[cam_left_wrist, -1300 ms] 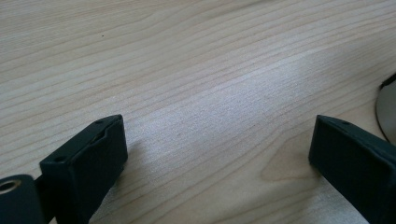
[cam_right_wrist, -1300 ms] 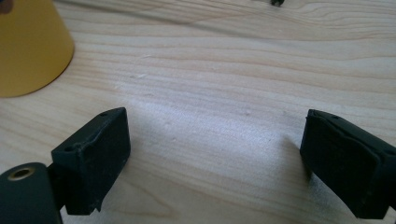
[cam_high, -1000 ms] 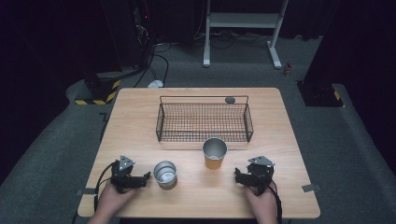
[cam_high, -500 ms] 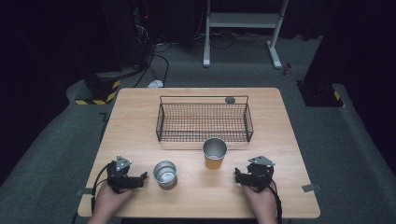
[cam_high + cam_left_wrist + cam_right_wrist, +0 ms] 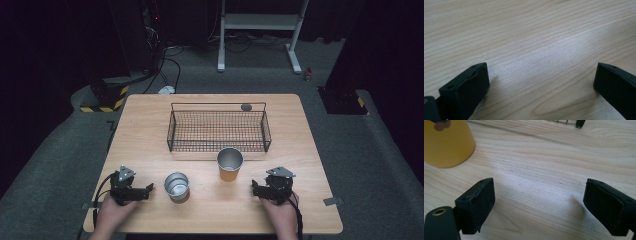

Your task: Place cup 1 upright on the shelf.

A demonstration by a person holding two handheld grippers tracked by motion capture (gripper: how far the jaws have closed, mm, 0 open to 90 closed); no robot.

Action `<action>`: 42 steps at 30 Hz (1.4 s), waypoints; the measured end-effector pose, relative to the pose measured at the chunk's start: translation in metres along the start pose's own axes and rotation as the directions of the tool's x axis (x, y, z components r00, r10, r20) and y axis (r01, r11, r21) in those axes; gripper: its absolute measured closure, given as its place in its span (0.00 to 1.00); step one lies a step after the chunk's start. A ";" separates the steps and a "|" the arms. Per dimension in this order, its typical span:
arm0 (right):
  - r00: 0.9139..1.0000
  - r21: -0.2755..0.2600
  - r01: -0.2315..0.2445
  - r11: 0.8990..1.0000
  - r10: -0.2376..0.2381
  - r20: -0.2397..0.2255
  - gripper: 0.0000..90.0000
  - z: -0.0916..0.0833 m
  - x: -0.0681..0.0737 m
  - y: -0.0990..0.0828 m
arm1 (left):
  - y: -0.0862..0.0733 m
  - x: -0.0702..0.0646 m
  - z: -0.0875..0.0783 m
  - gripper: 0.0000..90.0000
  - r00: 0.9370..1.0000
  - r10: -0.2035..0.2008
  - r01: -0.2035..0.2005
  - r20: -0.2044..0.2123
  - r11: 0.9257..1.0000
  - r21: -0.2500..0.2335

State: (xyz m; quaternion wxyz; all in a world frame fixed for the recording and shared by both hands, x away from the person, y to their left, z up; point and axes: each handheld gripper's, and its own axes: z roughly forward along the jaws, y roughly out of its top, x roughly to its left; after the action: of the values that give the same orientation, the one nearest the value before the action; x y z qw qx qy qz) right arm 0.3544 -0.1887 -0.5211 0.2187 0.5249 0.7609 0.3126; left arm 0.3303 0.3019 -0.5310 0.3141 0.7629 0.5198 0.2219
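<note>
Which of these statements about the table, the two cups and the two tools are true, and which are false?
1. The left tool is open with nothing between its jaws. True; its jaws have just been opening.
2. The yellow cup stands inside the wire basket. False: it stands on the table, in front of the basket.
3. The silver cup lies on its side. False: it stands upright, mouth up.
4. The right tool is open and holds nothing. True.
5. The silver cup is nearer to the left tool than to the right tool. True.
</note>
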 end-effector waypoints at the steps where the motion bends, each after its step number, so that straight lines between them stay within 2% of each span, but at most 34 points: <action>1: 1.000 -0.021 0.012 1.000 -0.012 -0.005 0.12 -0.002 0.000 0.001 | 0.000 0.000 0.000 0.01 1.000 0.000 0.000 -0.001 1.000 -0.001; 3: 1.000 -0.024 0.011 1.000 -0.011 -0.005 0.13 -0.003 0.001 0.002 | 0.000 -0.001 0.000 0.01 1.000 -0.012 0.012 -0.009 1.000 -0.001; 5: 0.999 -0.056 0.040 0.998 -0.040 -0.001 0.13 -0.007 0.005 0.004 | 0.000 -0.002 0.000 0.01 1.000 -0.018 0.018 -0.018 1.000 0.000; 6: 0.999 -0.056 0.040 0.998 -0.040 -0.001 0.13 -0.007 0.005 0.004 | 0.000 -0.002 0.000 0.01 1.000 -0.019 0.019 -0.020 1.000 0.001; 14: 0.997 -0.089 0.054 0.995 -0.058 -0.046 0.13 -0.012 0.011 0.003 | 0.001 -0.002 0.001 0.01 0.999 -0.035 0.035 -0.019 0.999 -0.002; 15: 0.997 -0.094 0.052 0.994 -0.057 -0.058 0.12 -0.013 0.011 0.003 | 0.001 -0.002 0.001 0.01 0.999 -0.036 0.036 -0.020 0.999 -0.002; 29: 0.992 -0.133 0.089 0.987 -0.100 -0.079 0.12 -0.017 0.023 0.006 | 0.002 -0.003 0.002 0.01 0.999 -0.041 0.041 -0.024 0.999 0.000; 35: 0.991 -0.155 0.090 0.984 -0.105 -0.089 0.12 -0.021 0.026 0.007 | 0.002 -0.003 0.002 0.01 0.999 -0.039 0.039 -0.026 0.999 0.004; 42: 0.985 -0.187 0.110 0.976 -0.132 -0.109 0.12 -0.025 0.039 0.013 | 0.001 -0.003 0.001 0.01 0.998 -0.046 0.046 -0.031 0.999 0.003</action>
State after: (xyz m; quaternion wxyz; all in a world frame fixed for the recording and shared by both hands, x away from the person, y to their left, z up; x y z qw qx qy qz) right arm 0.3324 -0.1554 -0.4943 0.2377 0.4359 0.7717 0.3975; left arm 0.3306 0.2982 -0.5309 0.3096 0.7478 0.5424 0.2254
